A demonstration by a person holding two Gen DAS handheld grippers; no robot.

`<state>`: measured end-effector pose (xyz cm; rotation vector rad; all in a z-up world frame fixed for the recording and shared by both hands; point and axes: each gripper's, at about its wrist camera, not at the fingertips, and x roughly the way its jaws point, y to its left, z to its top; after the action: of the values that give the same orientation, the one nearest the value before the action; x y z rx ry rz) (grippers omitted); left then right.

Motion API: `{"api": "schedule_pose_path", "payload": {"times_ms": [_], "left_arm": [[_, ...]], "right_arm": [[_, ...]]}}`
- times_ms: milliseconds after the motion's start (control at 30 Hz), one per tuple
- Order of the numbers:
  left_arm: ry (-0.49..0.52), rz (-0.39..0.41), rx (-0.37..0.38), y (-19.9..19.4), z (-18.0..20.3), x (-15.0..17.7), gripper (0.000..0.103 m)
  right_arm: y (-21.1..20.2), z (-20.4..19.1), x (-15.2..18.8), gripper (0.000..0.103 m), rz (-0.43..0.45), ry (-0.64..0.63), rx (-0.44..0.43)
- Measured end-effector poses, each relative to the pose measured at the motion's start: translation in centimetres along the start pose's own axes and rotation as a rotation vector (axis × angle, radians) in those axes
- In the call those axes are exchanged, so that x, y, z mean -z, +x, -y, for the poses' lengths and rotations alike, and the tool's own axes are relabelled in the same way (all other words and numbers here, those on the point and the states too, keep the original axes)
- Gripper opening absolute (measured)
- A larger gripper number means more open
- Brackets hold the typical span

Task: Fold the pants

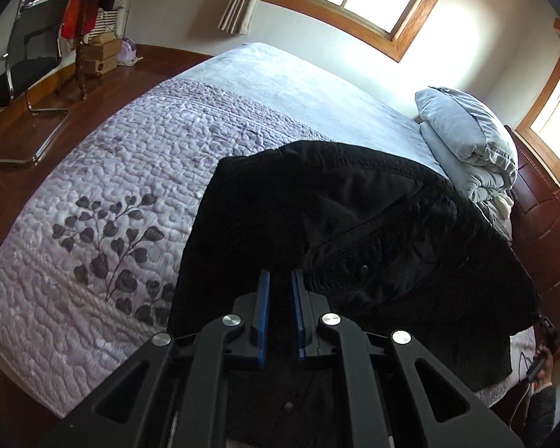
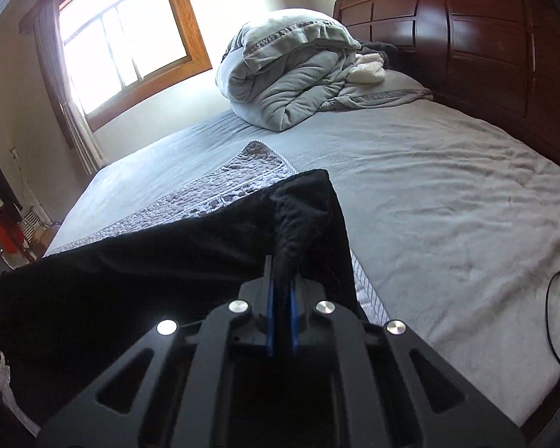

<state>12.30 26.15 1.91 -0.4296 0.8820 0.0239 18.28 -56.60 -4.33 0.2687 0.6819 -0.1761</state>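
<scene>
Black pants (image 1: 354, 231) lie bunched on the bed, over the lilac quilted spread (image 1: 123, 186). My left gripper (image 1: 280, 280) sits over their near edge; its blue pads (image 1: 262, 298) stand a small gap apart with dark cloth between and below them, and whether they grip it is unclear. In the right wrist view my right gripper (image 2: 280, 272) is shut on a raised fold of the black pants (image 2: 190, 246), which drape leftward from the fingers. The right gripper also shows far right in the left wrist view (image 1: 548, 332).
Folded grey duvet (image 2: 287, 71) and pillow sit by the dark wooden headboard (image 2: 466, 37). A black cable (image 2: 556, 317) lies on the grey sheet at the right. A chair (image 1: 22, 74), coat stand and boxes stand on the wooden floor. Windows are behind the bed.
</scene>
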Motion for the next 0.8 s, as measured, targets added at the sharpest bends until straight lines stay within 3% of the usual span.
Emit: {"api": "schedule_pose_path", "payload": {"times_ms": [233, 433, 467, 533, 600, 700, 800], "left_arm": [[0.004, -0.071, -0.019, -0.2, -1.1, 4.2, 0.011], [0.01, -0.079, 0.032, -1.0, 0.3, 6.7, 0.012], [0.006, -0.085, 0.052, -1.1, 0.7, 7.2, 0.014], [-0.005, -0.101, 0.099, -1.4, 1.3, 8.2, 0.031], [-0.013, -0.118, 0.088, -1.4, 1.6, 9.1, 0.047], [-0.069, -0.171, 0.094, -0.2, 0.9, 11.3, 0.06], [-0.136, -0.221, 0.081, 1.0, -0.5, 13.3, 0.062]], "right_arm": [[-2.1, 2.8, 6.7, 0.005, -0.06, 0.08, 0.031], [-1.5, 5.5, 11.9, 0.005, -0.135, 0.165, 0.087], [-1.4, 5.7, 12.5, 0.005, -0.144, 0.17, 0.099], [-1.3, 5.8, 13.2, 0.006, -0.152, 0.172, 0.117], [-1.2, 6.0, 13.5, 0.007, -0.153, 0.185, 0.131], [-1.2, 5.6, 13.7, 0.01, -0.158, 0.177, 0.141], [-1.7, 5.0, 13.8, 0.022, -0.166, 0.14, 0.176]]}}
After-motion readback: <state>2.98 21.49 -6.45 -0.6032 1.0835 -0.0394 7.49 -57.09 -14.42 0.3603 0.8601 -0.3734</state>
